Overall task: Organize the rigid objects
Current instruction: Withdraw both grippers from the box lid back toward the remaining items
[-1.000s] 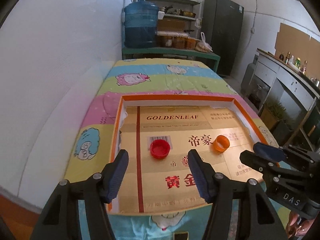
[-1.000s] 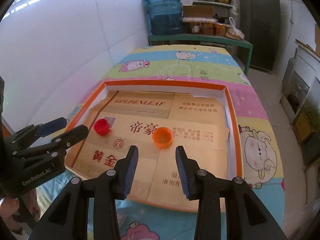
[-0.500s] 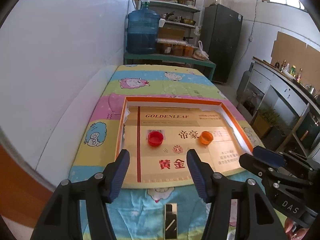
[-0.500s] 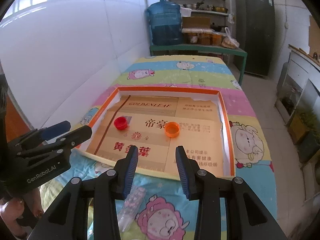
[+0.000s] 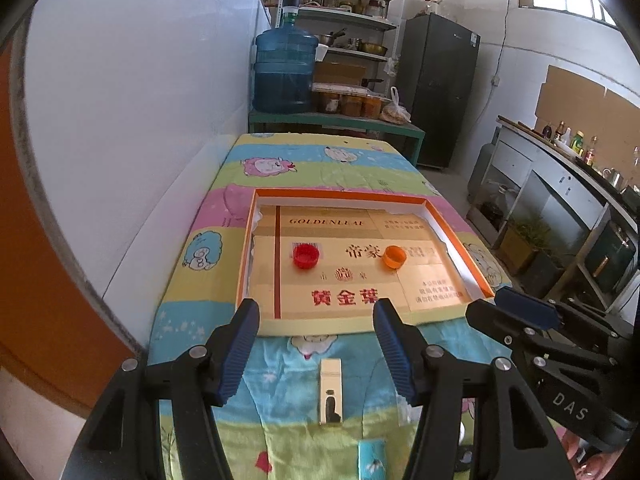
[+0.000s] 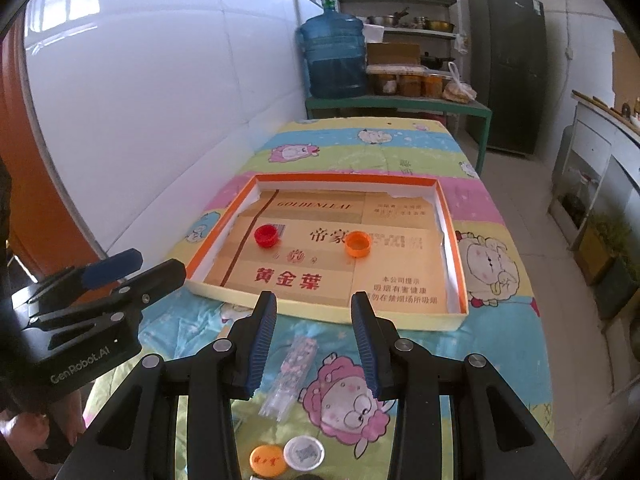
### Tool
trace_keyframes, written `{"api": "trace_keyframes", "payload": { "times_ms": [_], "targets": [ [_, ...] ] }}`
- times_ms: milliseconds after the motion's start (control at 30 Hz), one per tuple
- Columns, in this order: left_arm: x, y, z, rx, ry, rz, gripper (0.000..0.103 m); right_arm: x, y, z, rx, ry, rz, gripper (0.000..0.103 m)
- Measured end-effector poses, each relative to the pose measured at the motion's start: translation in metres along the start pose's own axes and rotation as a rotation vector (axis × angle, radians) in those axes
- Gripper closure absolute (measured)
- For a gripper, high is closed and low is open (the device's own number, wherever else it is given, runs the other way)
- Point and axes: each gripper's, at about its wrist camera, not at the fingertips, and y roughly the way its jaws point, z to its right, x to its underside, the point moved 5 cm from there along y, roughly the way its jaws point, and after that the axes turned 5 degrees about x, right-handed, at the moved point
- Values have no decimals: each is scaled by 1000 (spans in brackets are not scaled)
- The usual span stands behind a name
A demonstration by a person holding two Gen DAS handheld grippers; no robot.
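A red bottle cap (image 5: 306, 256) and an orange bottle cap (image 5: 394, 257) lie in a shallow orange-rimmed box tray (image 5: 344, 194) lined with gold cardboard; both caps show in the right wrist view too, the red cap (image 6: 267, 235) and the orange cap (image 6: 357, 244). My left gripper (image 5: 316, 342) is open and empty, held above the cloth in front of the tray. My right gripper (image 6: 315, 330) is open and empty beside it. On the cloth near me lie a shiny lighter (image 5: 330, 390), a clear plastic packet (image 6: 288, 376), a yellow lid (image 6: 269, 460) and a white lid (image 6: 304, 453).
The table wears a bright cartoon cloth (image 6: 404, 152) and stands against a white wall on the left. A blue water jug (image 5: 285, 72) and shelves stand behind the table. A counter runs along the right.
Both grippers have pulled back and up from over the tray, so the caps look farther off and the lighter, packet and lids near the front edge have come into view. Both stay open.
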Motion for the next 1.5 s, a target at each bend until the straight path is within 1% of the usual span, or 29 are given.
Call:
{"api": "trace_keyframes", "payload": {
  "times_ms": [367, 533, 700, 900, 1367, 1500],
  "targets": [
    [20, -22, 7, 28, 9, -3, 43, 22, -24, -2, 1, 43, -2, 63],
    [27, -31, 11, 42, 7, 3, 43, 36, -33, -5, 14, 39, -9, 63],
    [35, -39, 12, 42, 8, 13, 43, 49, -40, -8, 5, 49, -18, 63],
    [45, -47, 11, 46, 6, 26, 43, 62, -47, -10, 26, 46, -8, 63],
    [68, -53, 10, 18, 25, 16, 43, 95, -57, -20, 48, 40, -12, 63],
    [75, -54, 9, 12, 26, 19, 43, 105, -56, -22, 52, 33, -26, 63]
  ]
}}
